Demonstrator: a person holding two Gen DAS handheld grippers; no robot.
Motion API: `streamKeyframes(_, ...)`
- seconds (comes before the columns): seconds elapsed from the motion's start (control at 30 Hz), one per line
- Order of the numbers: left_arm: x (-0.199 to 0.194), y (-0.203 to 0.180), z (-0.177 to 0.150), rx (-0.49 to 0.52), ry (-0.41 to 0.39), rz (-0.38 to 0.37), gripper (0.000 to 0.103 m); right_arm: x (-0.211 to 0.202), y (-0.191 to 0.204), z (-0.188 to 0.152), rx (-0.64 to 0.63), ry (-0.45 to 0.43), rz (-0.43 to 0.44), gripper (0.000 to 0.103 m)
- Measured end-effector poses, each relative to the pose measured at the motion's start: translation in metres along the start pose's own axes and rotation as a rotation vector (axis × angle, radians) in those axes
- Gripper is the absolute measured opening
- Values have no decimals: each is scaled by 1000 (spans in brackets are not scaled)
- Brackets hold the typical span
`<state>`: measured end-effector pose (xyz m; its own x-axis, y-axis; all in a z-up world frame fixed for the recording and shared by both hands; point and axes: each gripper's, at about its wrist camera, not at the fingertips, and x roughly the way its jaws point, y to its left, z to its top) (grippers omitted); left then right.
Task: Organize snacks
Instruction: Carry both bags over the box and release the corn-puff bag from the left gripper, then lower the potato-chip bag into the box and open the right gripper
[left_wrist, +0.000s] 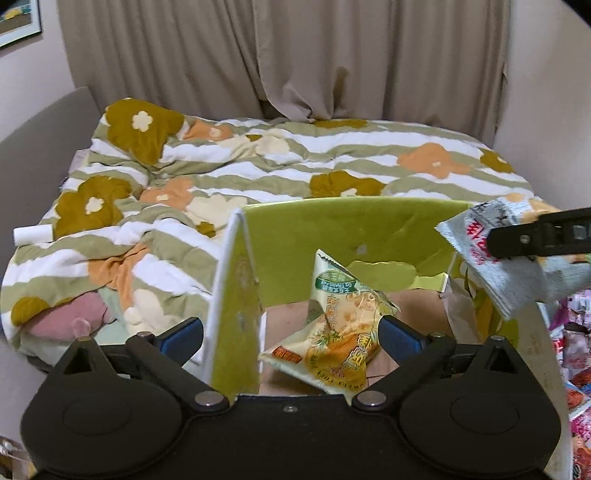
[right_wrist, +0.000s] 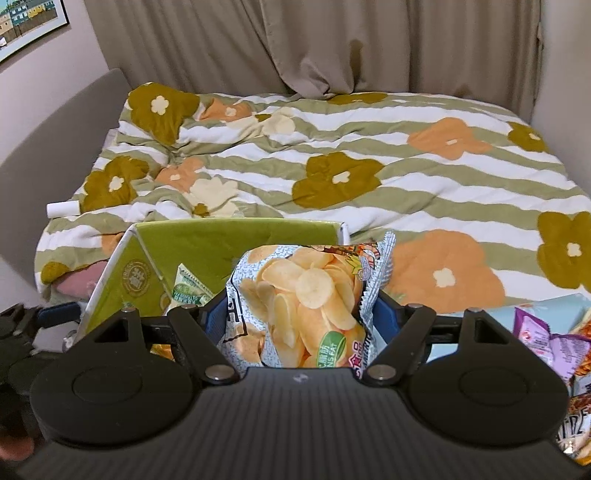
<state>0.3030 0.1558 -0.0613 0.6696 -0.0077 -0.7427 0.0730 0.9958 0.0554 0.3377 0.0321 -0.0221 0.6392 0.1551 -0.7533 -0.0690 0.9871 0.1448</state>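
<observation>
A green cardboard box stands open in front of the bed. A yellow-green snack packet lies inside it on the brown bottom. My left gripper is open; its left finger is outside the box's left flap and its right finger is next to the packet. My right gripper is shut on a white chip bag printed with potato chips and holds it by the box's right side. In the left wrist view the chip bag hangs over the box's right wall.
A bed with a flowered, striped quilt fills the background, with beige curtains behind. A white roll lies at the bed's left edge. Several more snack packets lie at the right.
</observation>
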Motion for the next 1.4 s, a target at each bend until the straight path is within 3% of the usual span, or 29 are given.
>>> streamKeyframes(0.37, -17, 5, 5, -33, -25, 36, 102, 23, 25, 25, -77, -26, 47, 93)
streamKeyframes(0.47, -13, 4, 3, -30, -18, 42, 102, 34, 30, 23, -91, -28, 20, 103)
streamKeyframes(0.67, -6, 0, -5, -24, 5, 39, 102, 36, 22, 7, -66, -56, 29, 103)
streamKeyframes(0.8, -6, 1, -6, -31, 9, 34, 102, 35, 14, 6, -36, -10, 44, 103)
streamKeyframes(1.07, -27, 6, 2, -43, -42, 25, 102, 2, 18, 11, -56, -53, 20, 103)
streamKeyframes(1.4, -81, 3, 4, -28, -119, -2, 102, -73, 11, -1, -35, -117, -7, 103)
